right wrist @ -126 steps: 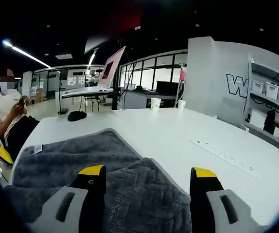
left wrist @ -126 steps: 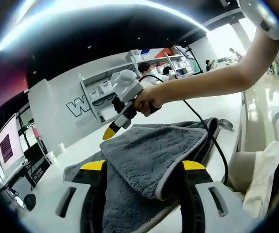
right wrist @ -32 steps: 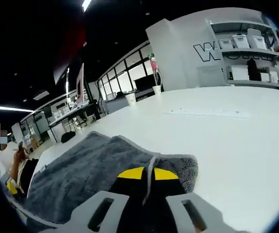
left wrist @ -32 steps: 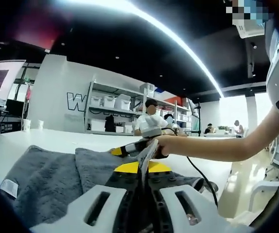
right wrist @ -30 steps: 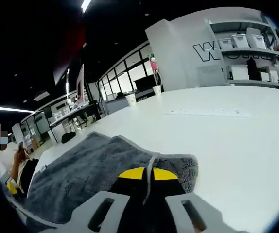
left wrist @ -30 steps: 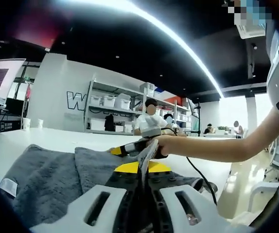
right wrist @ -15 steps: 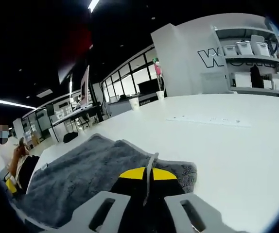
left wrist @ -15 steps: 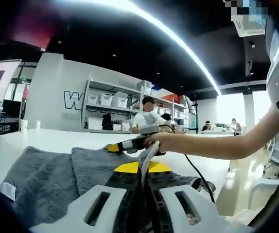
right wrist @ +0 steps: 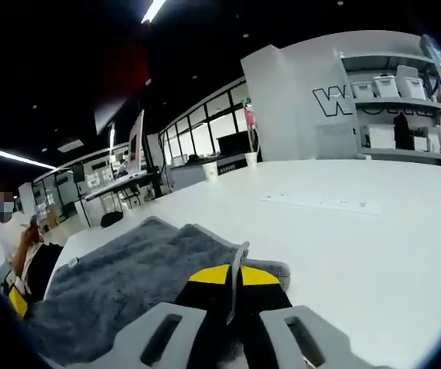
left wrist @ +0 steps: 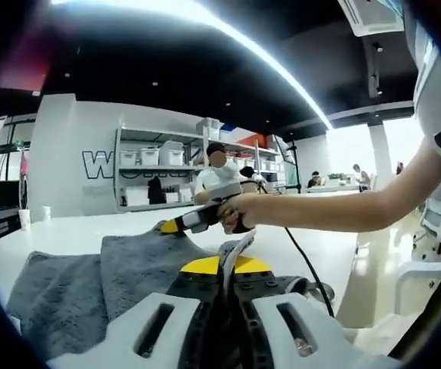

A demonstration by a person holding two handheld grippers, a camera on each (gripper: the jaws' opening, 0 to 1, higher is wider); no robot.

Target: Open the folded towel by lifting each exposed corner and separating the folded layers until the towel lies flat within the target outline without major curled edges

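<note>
So, current grip state, near to far:
left gripper (left wrist: 222, 265): jaws pressed together on a pale hemmed edge of the grey towel (left wrist: 90, 284); we see the hem rising between the yellow tips.
right gripper (right wrist: 233, 274): same story, jaws pinching a towel corner, the hem standing up between the tips; in the left gripper view it sits just past our own jaws, in the person's hand (left wrist: 240, 212).
towel: lying on the white table (right wrist: 374, 238), still doubled, with one layer edge running across the top face in both views. We can't make out any target outline.
step, our read: carry the pinched layer up and over to unfold it.
how to do it well: we lift both corners together and level, keep the edge between them taut, peel away from the fold line, and lay it down low and slow so the hem doesn't curl.
risk: the lower layer dragging along; the cable (left wrist: 306, 261) snagging the cloth.
far: shelving with bins (left wrist: 151, 165), a seated person, paper cups (right wrist: 250, 159).
</note>
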